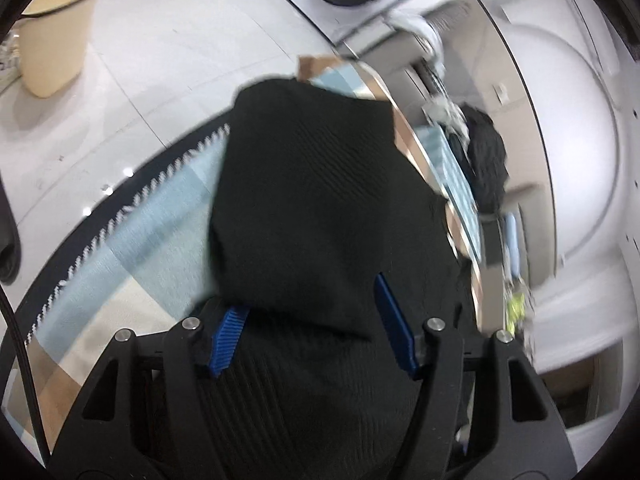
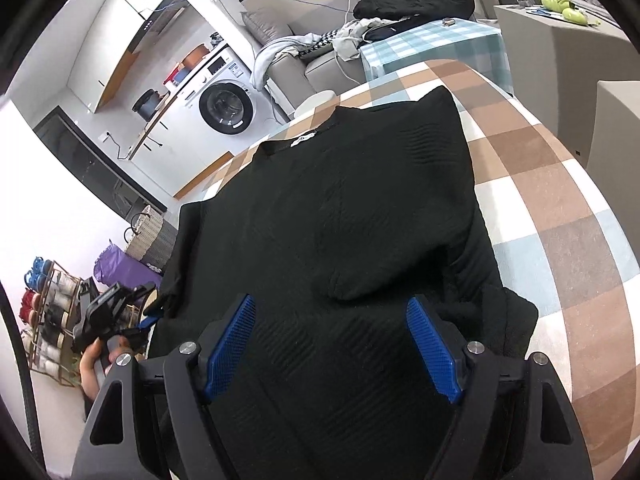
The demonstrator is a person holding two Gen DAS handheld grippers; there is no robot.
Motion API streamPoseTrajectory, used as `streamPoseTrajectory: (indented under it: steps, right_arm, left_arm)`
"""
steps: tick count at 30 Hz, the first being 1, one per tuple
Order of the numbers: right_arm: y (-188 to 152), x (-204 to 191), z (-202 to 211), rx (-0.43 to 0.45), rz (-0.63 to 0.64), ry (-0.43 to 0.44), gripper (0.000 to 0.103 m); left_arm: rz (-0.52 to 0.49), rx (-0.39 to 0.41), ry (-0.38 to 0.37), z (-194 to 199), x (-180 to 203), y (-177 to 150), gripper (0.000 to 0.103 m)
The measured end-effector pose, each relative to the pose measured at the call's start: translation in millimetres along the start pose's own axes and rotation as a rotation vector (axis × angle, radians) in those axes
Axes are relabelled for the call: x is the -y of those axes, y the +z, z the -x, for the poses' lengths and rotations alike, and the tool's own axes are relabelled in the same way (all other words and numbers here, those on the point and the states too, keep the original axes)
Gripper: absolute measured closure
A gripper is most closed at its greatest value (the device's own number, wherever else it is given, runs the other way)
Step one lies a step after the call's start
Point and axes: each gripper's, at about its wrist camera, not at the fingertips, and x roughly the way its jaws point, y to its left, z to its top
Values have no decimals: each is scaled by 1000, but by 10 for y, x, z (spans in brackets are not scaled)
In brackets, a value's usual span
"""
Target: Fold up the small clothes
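Two handheld grippers work over a black ribbed sweater (image 2: 340, 208) spread flat on a checked brown, blue and cream tablecloth (image 2: 560, 208). The right gripper (image 2: 332, 344) hovers with its blue pads apart above the hem, clamping nothing. The left gripper (image 1: 316, 332) straddles a raised fold of the knit; whether its pads bite the cloth cannot be told. Soft, light and floppy, the sweater looks best taken at an edge or corner. A washing machine (image 2: 226, 106) and grey sofa (image 2: 304, 68) stand behind.
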Motion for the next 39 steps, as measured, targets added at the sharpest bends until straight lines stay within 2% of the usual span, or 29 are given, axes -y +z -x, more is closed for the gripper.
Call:
streamPoseTrajectory:
  steps: [1, 2, 3, 5, 7, 11, 13, 16, 17, 18, 19, 20, 21, 22, 23, 24, 25, 28, 31, 32, 35, 39]
  right_arm:
    - [-9, -4, -1, -1, 2, 2, 23]
    - [-27, -3, -5, -3, 4, 3, 23]
    - [-43, 5, -12, -6, 2, 3, 23]
    - [-60, 33, -20, -10, -4, 4, 23]
    - [-66, 73, -19, -11, -12, 7, 23]
    - [-77, 121, 11, -1, -23, 18, 23]
    - [-79, 129, 24, 2, -25, 20, 23]
    - [-84, 135, 57, 7, -27, 19, 23]
    - [-88, 145, 72, 10, -30, 18, 23]
    - [-87, 162, 86, 14, -34, 17, 23]
    - [-89, 176, 94, 15, -38, 14, 23]
    - [-89, 193, 102, 14, -44, 9, 23]
    - [-90, 207, 109, 11, -46, 7, 23]
    - [-94, 217, 120, 10, -46, 5, 23]
    - [-98, 222, 139, 10, -44, 2, 23]
    - [-100, 226, 152, 12, -42, 1, 23]
    - [-104, 231, 167, 13, -39, -2, 23]
    - [-111, 255, 181, 14, -43, -5, 23]
    - [-111, 255, 166, 13, -45, -9, 23]
    - [-113, 245, 158, 11, -44, -9, 23]
    - [-131, 205, 150, 8, -37, -5, 23]
    - [-158, 182, 148, -5, -31, -7, 23]
  left_arm:
    - [7, 26, 24, -7, 11, 15, 70]
    - [13, 45, 48, -19, 5, 41, 87]
    - [12, 61, 62, -29, 30, 64, 94]
    - [-41, 124, 94, 15, 140, 84, 98]
    - [-150, 190, 132, 87, 365, 85, 99]
    - [-332, 261, 139, 191, 904, 45, 99]
    - [-461, 269, 100, 142, 1363, -61, 99]
    - [-639, 190, 4, -8, 1986, -330, 99]
    - [-703, 133, -30, -122, 2178, -468, 99]
    - [-759, 51, -99, -264, 2354, -654, 97]
    - [-785, -6, -139, -358, 2447, -744, 97]
    - [-808, -67, -169, -453, 2523, -855, 93]
    - [-820, -97, -184, -519, 2553, -956, 83]
    - [-831, -114, -188, -561, 2560, -1025, 73]
    - [-827, -116, -186, -564, 2540, -1062, 55]
    - [-809, -103, -189, -539, 2482, -1067, 47]
    - [-788, -92, -195, -507, 2418, -1048, 46]
    - [-737, -65, -146, -447, 2198, -930, 46]
    - [-691, -51, -103, -359, 1847, -832, 46]
    - [-676, -55, -86, -306, 1598, -796, 46]
    - [-608, -57, -55, -318, 1267, -628, 46]
    - [-537, -36, 44, -503, 992, -366, 46]
